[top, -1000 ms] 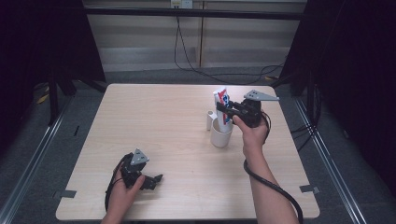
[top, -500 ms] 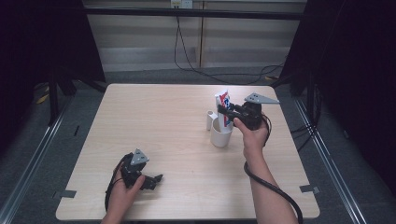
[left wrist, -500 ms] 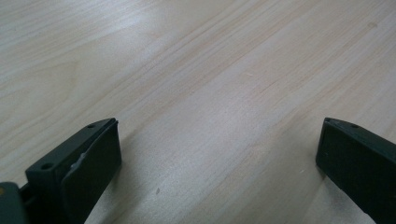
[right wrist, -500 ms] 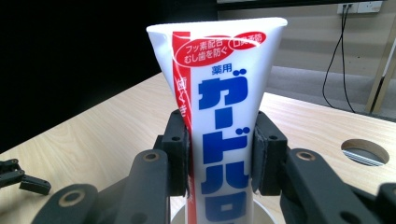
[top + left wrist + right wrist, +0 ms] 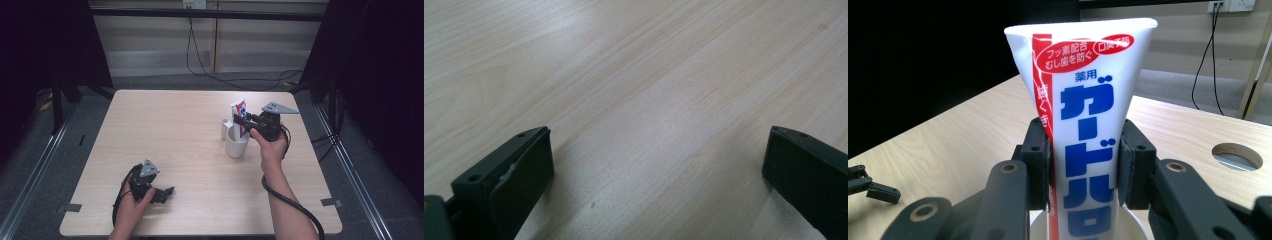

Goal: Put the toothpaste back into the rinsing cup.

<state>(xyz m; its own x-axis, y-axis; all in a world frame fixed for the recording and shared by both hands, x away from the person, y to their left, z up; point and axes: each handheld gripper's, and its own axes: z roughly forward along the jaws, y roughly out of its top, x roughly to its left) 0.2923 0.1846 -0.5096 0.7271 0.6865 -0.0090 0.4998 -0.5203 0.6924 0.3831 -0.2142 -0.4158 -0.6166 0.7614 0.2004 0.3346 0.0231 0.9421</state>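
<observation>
A white toothpaste tube (image 5: 1083, 115) with blue and red print stands upright, crimped end up, and my right gripper (image 5: 1084, 165) is shut on its sides. From above, the tube (image 5: 240, 114) hangs with its lower end in a white cup (image 5: 236, 145) right of the table's middle, held by the right gripper (image 5: 246, 122). The cup's rim (image 5: 1040, 226) shows below the jaws. My left gripper (image 5: 161, 192) rests on the table near the front left, jaws wide open over bare wood (image 5: 659, 150).
A small white object (image 5: 225, 128) stands just left of the cup. The wooden table (image 5: 165, 130) has a round cable hole (image 5: 1237, 156) near its far side. Dark curtains and cables lie beyond the table.
</observation>
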